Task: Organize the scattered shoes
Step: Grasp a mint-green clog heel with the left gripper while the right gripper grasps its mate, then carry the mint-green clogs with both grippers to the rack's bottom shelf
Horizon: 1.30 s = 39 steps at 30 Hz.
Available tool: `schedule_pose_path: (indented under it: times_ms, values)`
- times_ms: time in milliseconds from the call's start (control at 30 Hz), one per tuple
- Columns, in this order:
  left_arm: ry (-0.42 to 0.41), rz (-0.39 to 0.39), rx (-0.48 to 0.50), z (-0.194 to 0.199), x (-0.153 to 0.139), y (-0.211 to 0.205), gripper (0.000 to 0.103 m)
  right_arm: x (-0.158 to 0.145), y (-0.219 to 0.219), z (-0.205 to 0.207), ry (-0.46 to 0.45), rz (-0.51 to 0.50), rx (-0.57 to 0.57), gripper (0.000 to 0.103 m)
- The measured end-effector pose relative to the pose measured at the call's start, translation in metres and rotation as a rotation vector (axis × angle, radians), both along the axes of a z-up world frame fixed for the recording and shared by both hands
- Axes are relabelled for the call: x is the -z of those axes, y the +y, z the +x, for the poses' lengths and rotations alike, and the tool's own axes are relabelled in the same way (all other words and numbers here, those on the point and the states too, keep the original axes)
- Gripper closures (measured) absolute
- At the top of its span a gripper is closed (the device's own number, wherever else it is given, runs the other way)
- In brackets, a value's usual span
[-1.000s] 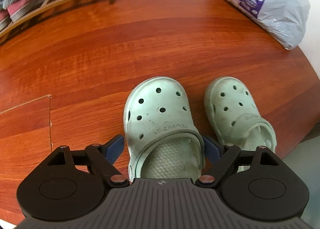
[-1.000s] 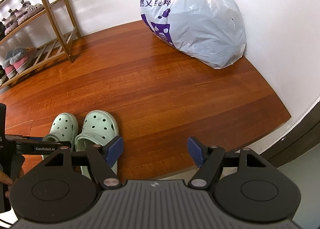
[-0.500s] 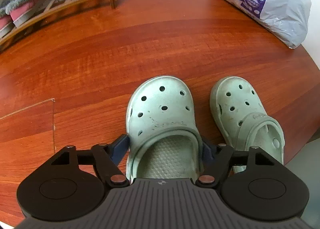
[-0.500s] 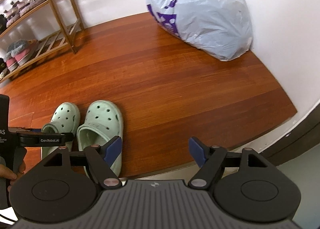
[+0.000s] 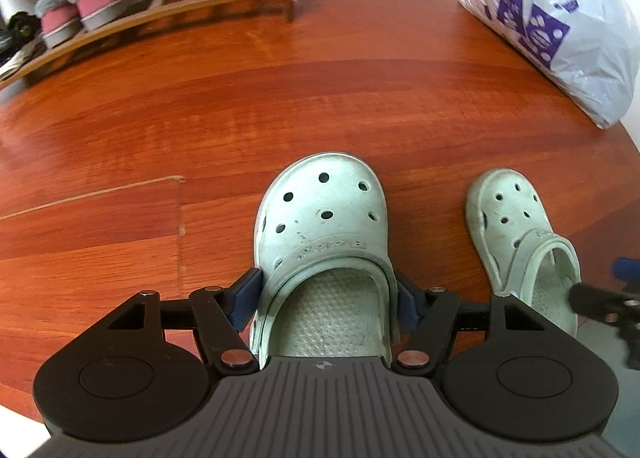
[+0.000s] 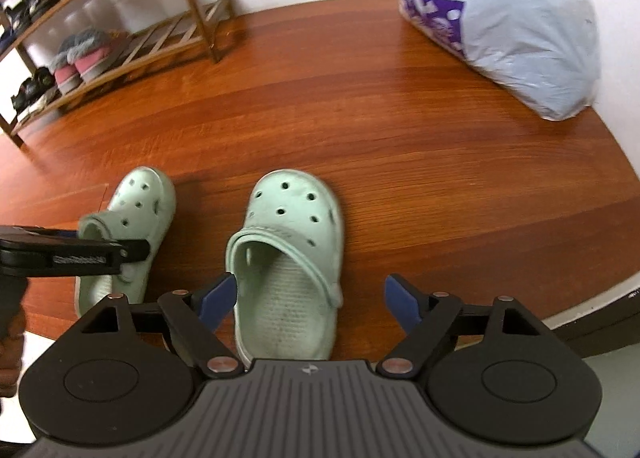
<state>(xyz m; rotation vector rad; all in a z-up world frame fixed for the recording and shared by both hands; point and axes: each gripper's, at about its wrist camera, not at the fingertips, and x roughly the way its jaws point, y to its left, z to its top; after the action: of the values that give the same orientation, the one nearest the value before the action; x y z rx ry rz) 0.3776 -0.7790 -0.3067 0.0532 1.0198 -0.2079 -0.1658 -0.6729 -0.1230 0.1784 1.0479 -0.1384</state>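
Shoes are the matter here: two pale green foam clogs on the wooden floor (image 6: 400, 146), toes pointing toward 12 o'clock, side by side with a strip of bare floor between them. The left clog (image 5: 324, 242) sits between the fingers of the left gripper (image 5: 326, 296), whose blue pads press both flanks of its heel opening, so it is closed on the clog. The right clog (image 6: 292, 246) lies under the right gripper (image 6: 316, 300), whose fingers stand wide, the left pad close by the clog's rim, the right pad well off it, gripping nothing.

Such clogs look light, springy and a bit slick; the walls by the heel opening should give under pressure, so a hold across the firmer midsole or collar seems safest. At 10 o'clock stands a shoe rack (image 6: 132, 38) bearing pink slippers (image 5: 80, 10); at 2 o'clock rests a plastic bag (image 6: 504, 26).
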Motion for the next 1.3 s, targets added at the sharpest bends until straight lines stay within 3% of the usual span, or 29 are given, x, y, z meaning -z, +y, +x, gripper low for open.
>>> schedule_pose_path:
  times_ms: [400, 667, 1033, 1300]
  values:
    - [-0.040, -0.030, -0.108, 0.006, -0.036, 0.051, 0.034, 0.037, 0.020, 0.037, 0.055, -0.049, -0.010, 0.014]
    - [-0.045, -0.044, -0.154, 0.027, -0.048, 0.090, 0.034, 0.043, 0.024, 0.052, 0.084, -0.087, 0.013, 0.024]
    - [-0.067, -0.047, -0.159, 0.094, -0.059, 0.139, 0.034, 0.036, 0.039, 0.079, 0.092, -0.060, 0.065, 0.031]
    - [-0.103, -0.027, -0.129, 0.152, -0.064, 0.151, 0.034, 0.017, 0.060, 0.098, 0.059, -0.045, 0.095, 0.032]
